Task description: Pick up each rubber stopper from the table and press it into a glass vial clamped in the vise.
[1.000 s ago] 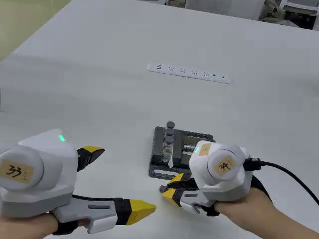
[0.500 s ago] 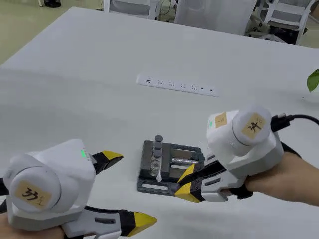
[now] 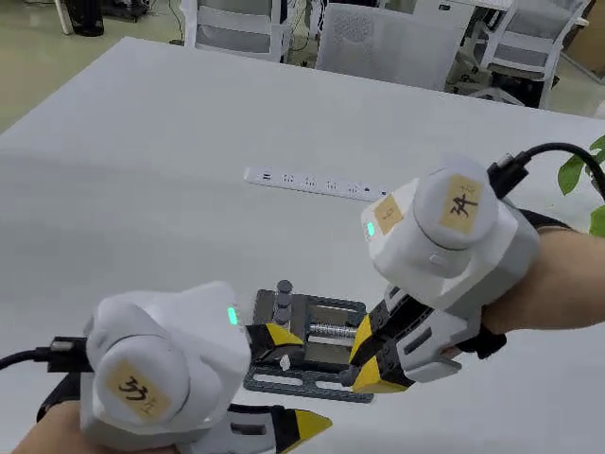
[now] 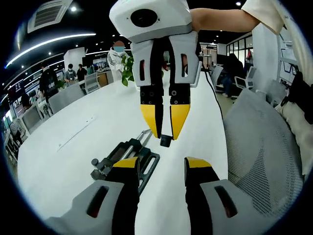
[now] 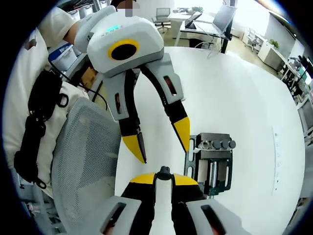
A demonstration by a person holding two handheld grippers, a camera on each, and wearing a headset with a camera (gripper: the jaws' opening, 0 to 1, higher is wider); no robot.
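Head view: white table (image 3: 142,142) takes most of frame; dark vise (image 3: 304,383) low ctr, w/ a short row of glass vials (image 3: 283,307) clamped at its left end, each topped w/ a dark cap as far as I can see; what's inside the glass can't be made out. left gripper (image 3: 295,380) at lower left, jaws spread wide, nothing btwn them, upper tip over the vise's left part. right gripper (image 3: 369,361) right of ctr, yellow tips nearly together, just right of the vise; can't tell here what they pinch. Power strip (image 3: 317,183) above ctr, well apart from vise; chairs (image 3: 378,43) along top edge.

Left gripper view: left gripper (image 4: 163,164) at btm, jaws wide apart, empty. right gripper (image 4: 165,131) comes in from top ctr, tips closed on a small dark rubber stopper (image 4: 166,141), held clear of the table, just right of the vise (image 4: 142,156). Vise lies lower left of ctr; dark-capped vials (image 4: 101,164) at its nearer end.

Right gripper view: right gripper (image 5: 164,178) at btm ctr, jaws closed tight on the rubber stopper (image 5: 164,171), which pokes up btwn the tips. left gripper (image 5: 164,147) hangs in from top, jaws wide, empty, tips just above the stopper in frame. Vise (image 5: 215,174) right of ctr; approx four dark round caps in a row, the vials (image 5: 215,144), along its upper end. Mesh chair back (image 5: 83,156) at left.
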